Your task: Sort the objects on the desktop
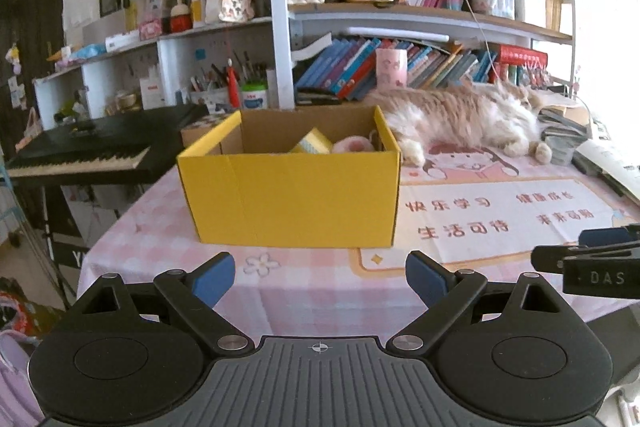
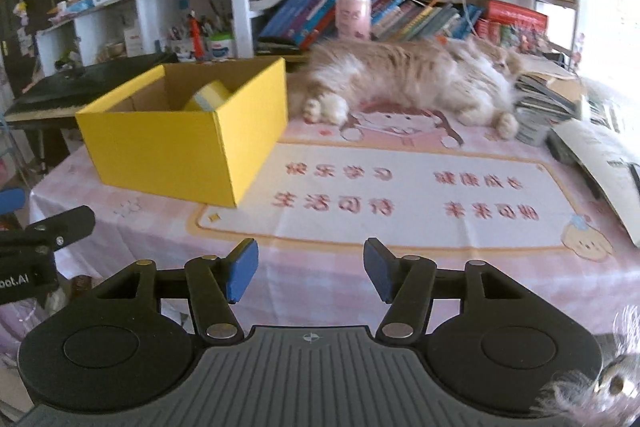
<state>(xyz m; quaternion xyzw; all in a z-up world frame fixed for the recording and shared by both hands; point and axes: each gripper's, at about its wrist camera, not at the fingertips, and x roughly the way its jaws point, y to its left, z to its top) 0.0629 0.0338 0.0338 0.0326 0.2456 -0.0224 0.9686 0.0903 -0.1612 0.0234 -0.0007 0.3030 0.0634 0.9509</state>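
Yellow box (image 1: 288,195) sat ahead of left gripper (image 1: 320,281), the nearer one; jaws spread wide, empty. Right gripper (image 2: 310,271), partly spread and empty, had the box ahead to its left. Inside the box: one yellow tape roll (image 1: 314,143), one pink fluffy item (image 1: 354,145). One cat (image 1: 460,119) lay right of the box.
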